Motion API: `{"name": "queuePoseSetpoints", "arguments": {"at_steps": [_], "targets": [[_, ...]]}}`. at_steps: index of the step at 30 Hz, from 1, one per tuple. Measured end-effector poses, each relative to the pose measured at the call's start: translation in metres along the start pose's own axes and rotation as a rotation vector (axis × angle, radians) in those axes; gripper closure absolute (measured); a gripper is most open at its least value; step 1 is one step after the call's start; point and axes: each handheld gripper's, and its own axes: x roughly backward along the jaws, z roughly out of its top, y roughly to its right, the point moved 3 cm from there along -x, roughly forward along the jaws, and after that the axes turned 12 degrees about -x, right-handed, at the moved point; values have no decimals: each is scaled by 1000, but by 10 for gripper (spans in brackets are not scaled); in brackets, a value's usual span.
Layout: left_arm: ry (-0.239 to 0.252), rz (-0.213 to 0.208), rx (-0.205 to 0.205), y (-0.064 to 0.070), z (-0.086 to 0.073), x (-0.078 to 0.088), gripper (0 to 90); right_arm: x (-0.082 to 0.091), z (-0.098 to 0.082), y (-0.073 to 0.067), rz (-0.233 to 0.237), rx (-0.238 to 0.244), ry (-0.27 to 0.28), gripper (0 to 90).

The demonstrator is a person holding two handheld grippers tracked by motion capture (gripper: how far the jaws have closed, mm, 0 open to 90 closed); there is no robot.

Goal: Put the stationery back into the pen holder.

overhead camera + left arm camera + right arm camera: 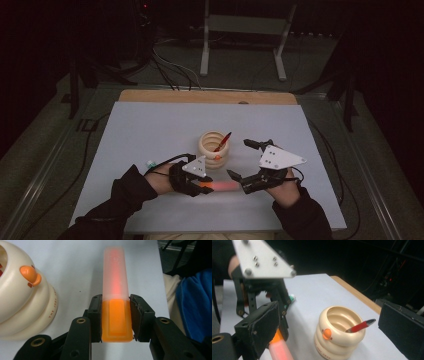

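The left tool is clamped on the orange end of a long case with a frosted translucent cap, held level just above the pale grey tabletop. The landmark is a cream ribbed ring-stacked holder with a small orange knob on its side. The case sits just in front of that holder, towards the person. A red pen with a dark tip leans inside it. The right tool, jaws standing apart and empty, hovers just right of the holder, its near jaw close to the case's capped end. A small white and green object lies left of the holder, beside the left sleeve.
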Motion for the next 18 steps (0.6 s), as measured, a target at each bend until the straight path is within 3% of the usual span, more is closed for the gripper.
{"name": "queuePoseSetpoints", "arguments": {"at_steps": [5,6,7,18], "targets": [[0,-2,2,-1,2,2,659,-4,-1,-9,-13,60,-40,43],[0,-2,2,-2,3,3,658,-5,-3,-14,-29,105,-62,63],[2,0,-1,-2,4,3,658,-6,-4,-16,-32,120,-73,65],[8,0,24,-6,6,4,658,-7,-21,-36,-50,259,-225,307]]}}
